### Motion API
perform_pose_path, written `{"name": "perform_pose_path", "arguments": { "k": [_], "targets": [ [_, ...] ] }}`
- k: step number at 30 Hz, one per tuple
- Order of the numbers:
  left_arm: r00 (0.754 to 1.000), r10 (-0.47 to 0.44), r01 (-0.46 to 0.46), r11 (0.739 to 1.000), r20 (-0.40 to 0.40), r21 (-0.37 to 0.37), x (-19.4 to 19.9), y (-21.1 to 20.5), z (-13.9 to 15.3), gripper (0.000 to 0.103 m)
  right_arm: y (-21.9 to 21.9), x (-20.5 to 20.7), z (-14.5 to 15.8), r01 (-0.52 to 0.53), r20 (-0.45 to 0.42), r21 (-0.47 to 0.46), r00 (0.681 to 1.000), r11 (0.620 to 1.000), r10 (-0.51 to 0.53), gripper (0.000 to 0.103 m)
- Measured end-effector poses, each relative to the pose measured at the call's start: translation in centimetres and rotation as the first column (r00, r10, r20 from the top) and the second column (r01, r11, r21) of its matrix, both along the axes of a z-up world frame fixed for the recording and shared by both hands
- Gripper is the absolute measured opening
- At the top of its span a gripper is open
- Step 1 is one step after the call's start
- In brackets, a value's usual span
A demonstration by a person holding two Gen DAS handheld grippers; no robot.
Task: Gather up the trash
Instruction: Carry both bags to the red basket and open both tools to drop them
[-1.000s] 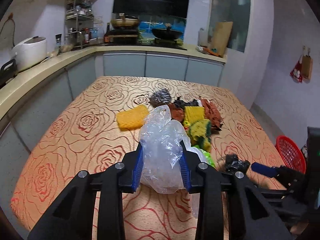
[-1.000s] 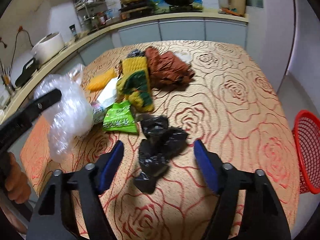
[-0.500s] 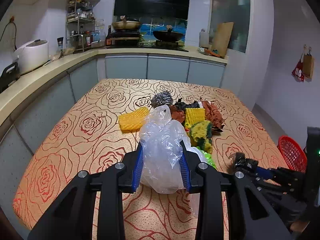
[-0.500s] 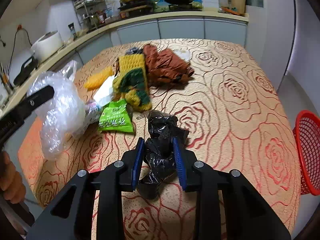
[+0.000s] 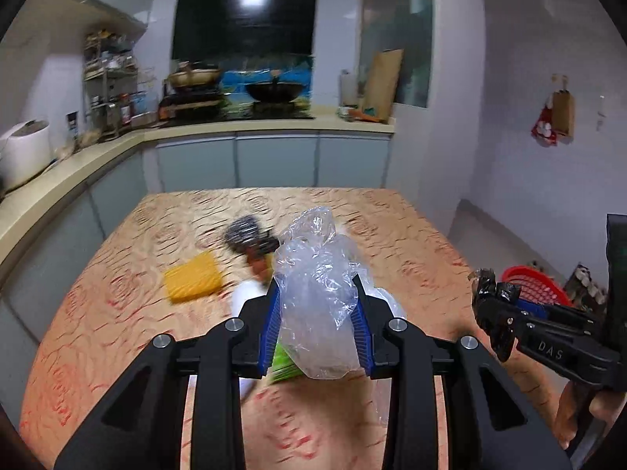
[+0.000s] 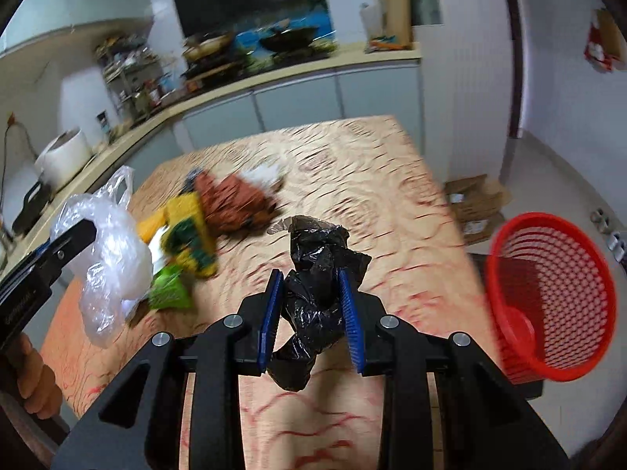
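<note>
The left gripper (image 5: 318,325) is clenched on a crumpled clear plastic bag (image 5: 319,297), its blue fingers (image 5: 271,327) pressing the film from both sides, so the bag hangs clear of the desk (image 5: 117,313) rather than lying among the clutter. The right gripper (image 6: 311,313) has just been closing and now grasps a crumpled black plastic bag (image 6: 317,286): the bag sits between the pads, bulging above and drooping below them, lifted off the rose-patterned cloth. Holding one piece in each hand looks like a way to carry two bits of trash in a single trip. The likely destination is the red mesh basket (image 6: 548,297), which stands off the right edge of the desk, lower than its top and tilted toward the camera in the right wrist view. Its inside shows only a red bottom and a darker patch that I cannot identify, so it seems close to empty. The black bag is nearer to it than the clear one. Still on the desk are a green snack wrapper (image 6: 168,293), a yellow and green scouring sponge (image 6: 188,243), a yellow sponge (image 5: 194,280), a brown rag (image 6: 235,207), something white beside it and a steel wool ball (image 5: 243,229), all blurred. Of these the wrapper looks most like trash yet to be gathered; the cleaning things may belong there.
</note>
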State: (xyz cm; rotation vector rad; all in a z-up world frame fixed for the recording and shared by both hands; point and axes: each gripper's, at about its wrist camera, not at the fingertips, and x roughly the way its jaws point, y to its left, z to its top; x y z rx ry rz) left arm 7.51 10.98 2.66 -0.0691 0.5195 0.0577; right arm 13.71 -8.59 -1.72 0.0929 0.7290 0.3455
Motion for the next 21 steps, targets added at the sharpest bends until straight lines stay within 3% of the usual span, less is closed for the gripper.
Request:
{"name": "perform_pose_path", "arguments": {
  "k": [11, 21],
  "targets": [
    [0.975, -0.221, 0.221, 0.975, -0.005, 0.021, 5.4, -9.0, 0.9, 0.031, -10.8, 1.4, 2.1, 0.231, 0.056, 0.02, 0.971, 0.973, -0.232, 0.029],
    [0.91, -0.411, 0.412, 0.911, -0.052, 0.018, 10.1, -18.7, -1.0, 0.031, -18.6, 2.8, 1.3, 0.36, 0.023, 0.008, 0.933, 0.933, -0.36, 0.029]
  ]
}}
